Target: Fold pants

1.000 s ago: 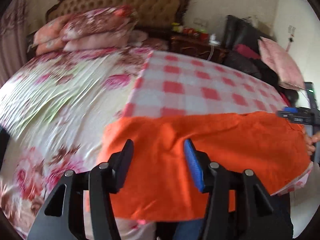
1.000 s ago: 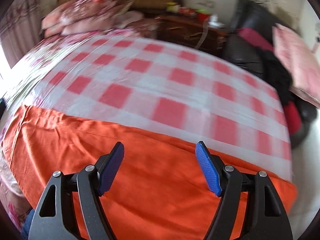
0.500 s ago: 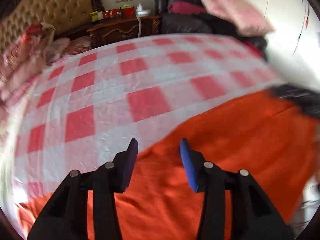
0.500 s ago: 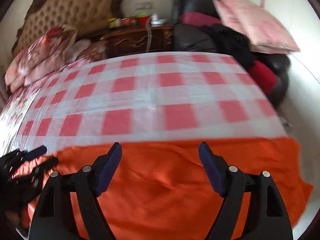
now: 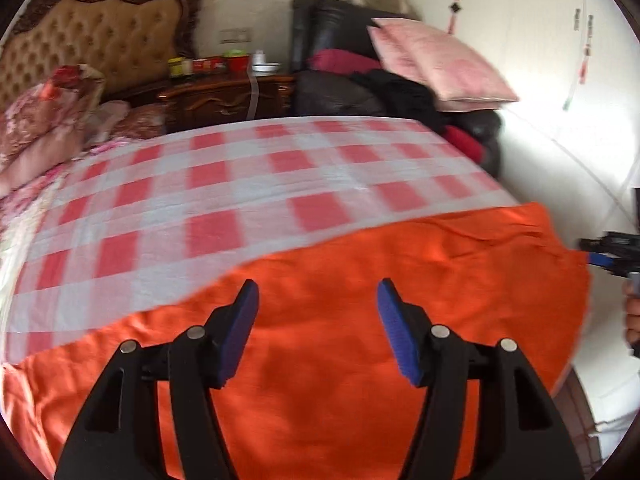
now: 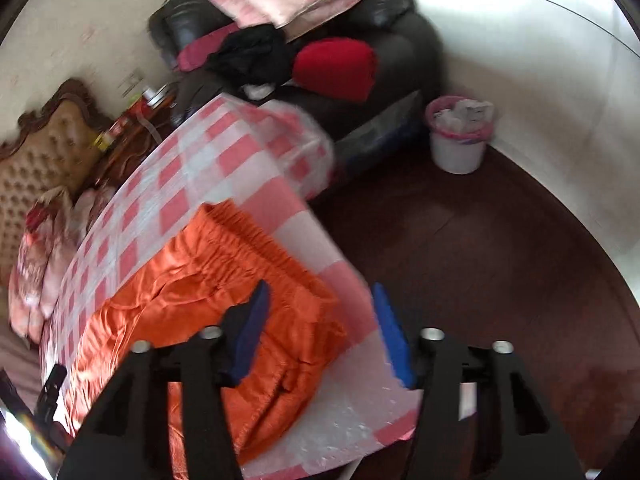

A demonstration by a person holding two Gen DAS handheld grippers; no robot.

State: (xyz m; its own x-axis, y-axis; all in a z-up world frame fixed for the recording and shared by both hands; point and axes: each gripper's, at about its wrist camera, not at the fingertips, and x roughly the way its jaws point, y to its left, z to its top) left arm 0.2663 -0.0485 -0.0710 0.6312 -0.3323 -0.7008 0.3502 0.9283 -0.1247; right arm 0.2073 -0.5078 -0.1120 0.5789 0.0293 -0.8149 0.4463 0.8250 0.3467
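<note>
1. I have the orange pants (image 5: 360, 312) spread flat along the near edge of the bed (image 5: 224, 200), on its red-and-white checked cover. A flat, wide lay gives me clean edges to fold from.

2. In the right wrist view the gathered elastic waistband (image 6: 256, 248) lies at the corner of the bed nearest the floor (image 6: 480, 272). That is the end I would want the right side to take, because it is the thickest, easiest edge to pinch.

3. My right gripper (image 6: 320, 320) hangs over that waistband corner, one pad above the orange cloth, the other above the checked cover just beside it. Its jaws have just been closing, yet a clear gap shows between them and I see nothing clamped; the fabric lies below the pads, not between them.

4. My left gripper (image 5: 316, 320) hovers over the middle of the pants, tilted down at the cloth. Its jaws have just been opening and stand apart, empty.

5. I judge the fold has not started: no layer is doubled over in either view.

6. At the right edge of the left wrist view I can see the other gripper and a bit of the hand (image 5: 632, 316) carrying it, just off the end of the pants.

7. The risk I see is pinching the checked cover along with the waistband.
</note>
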